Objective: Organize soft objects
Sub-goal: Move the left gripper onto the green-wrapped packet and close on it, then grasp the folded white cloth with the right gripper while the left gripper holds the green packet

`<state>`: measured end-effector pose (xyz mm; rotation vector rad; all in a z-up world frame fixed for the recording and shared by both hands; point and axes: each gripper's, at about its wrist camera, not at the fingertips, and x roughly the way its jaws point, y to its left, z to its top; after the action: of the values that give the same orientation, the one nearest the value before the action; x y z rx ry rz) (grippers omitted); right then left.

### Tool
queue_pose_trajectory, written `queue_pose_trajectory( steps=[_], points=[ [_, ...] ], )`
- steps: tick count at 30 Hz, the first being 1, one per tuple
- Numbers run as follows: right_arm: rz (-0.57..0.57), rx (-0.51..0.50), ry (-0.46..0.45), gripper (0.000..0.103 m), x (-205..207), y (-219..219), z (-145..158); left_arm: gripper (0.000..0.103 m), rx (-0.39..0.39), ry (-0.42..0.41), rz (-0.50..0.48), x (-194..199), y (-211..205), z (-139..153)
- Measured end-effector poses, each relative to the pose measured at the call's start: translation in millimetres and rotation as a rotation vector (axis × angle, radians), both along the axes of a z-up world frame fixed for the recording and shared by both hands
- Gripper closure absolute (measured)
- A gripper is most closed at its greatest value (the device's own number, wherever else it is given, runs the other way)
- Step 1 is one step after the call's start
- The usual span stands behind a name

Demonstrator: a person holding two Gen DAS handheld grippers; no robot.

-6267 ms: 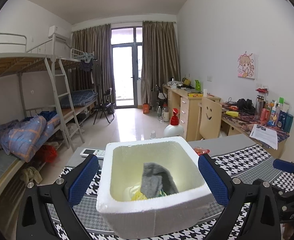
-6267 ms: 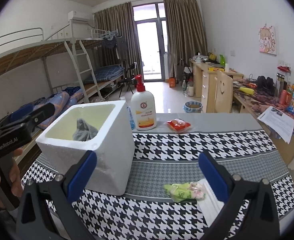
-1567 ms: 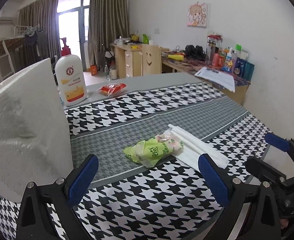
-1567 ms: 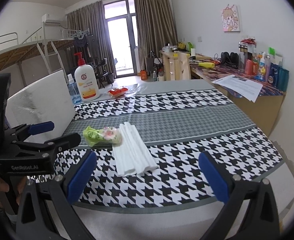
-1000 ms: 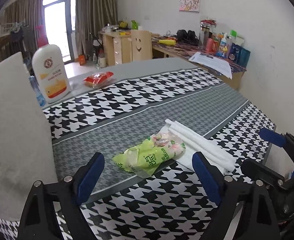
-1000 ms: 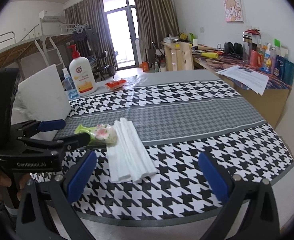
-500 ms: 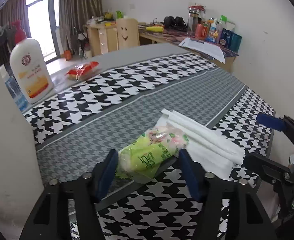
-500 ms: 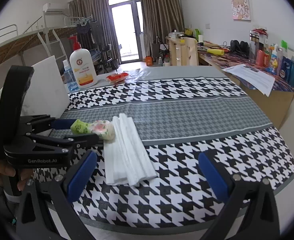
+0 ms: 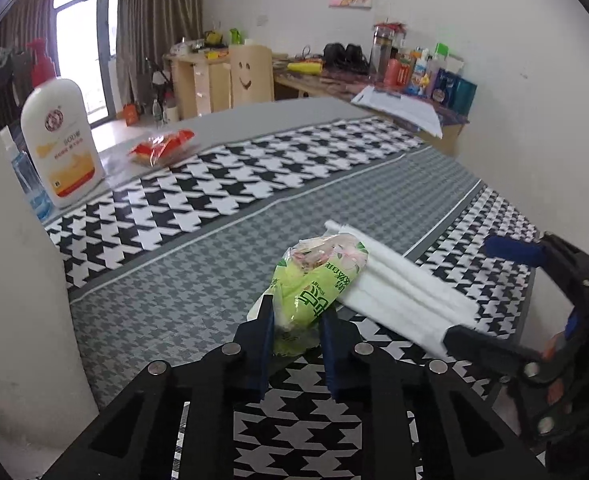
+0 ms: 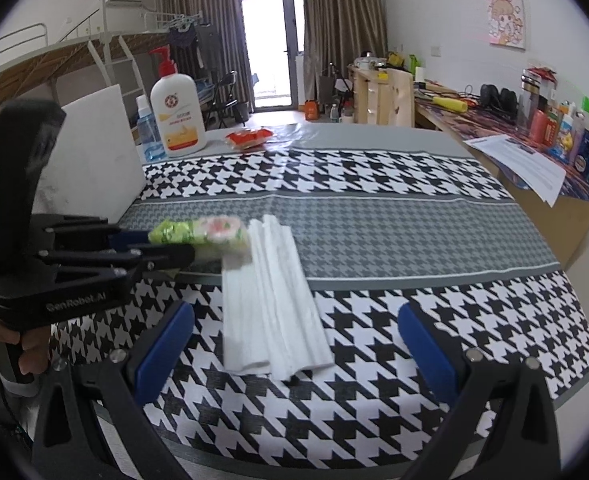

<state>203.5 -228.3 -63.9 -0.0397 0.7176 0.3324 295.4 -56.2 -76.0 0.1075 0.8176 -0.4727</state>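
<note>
One soft green packet point(image 9: 314, 284), at lower centre, is being closed on by the left gripper point(image 9: 296, 334); it should be pinched squarely before lifting. The right gripper point(image 10: 294, 344) is held spread, empty.

Black-and-white houndstooth tablecloth point(image 10: 374, 184) with a grey band; green and pink tissue pack point(image 9: 314, 280); white folded towel point(image 10: 278, 300); white bottle point(image 10: 178, 116), red pump; blue gripper pads point(image 10: 166, 344)

The left tool point(image 9: 296, 330) has left the foam box (wide then), jaws closing on the green packet point(image 9: 314, 280).
</note>
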Motion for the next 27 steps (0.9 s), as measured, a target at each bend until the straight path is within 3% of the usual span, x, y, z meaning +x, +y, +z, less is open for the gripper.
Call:
queue_pose_trajectory(
  steps=[7, 16, 27],
  points=[
    [0.033, -0.062, 0.003, 0.0, 1.7, 15.1, -0.8, 0.081, -0.057, -0.003, 0.019, 0.2, 10.3, 5.5],
    [0.05, -0.092, 0.081, 0.018, 15.8, 22.2, -14.0, 0.081, -0.083, 0.015, 0.022, 0.5, 12.3, 2.4],
    [0.07, -0.114, 0.117, 0.032, 19.9, 29.0, -20.0, 0.081, -0.089, 0.008, 0.024, -1.6, 14.3, 3.3]
  ],
)
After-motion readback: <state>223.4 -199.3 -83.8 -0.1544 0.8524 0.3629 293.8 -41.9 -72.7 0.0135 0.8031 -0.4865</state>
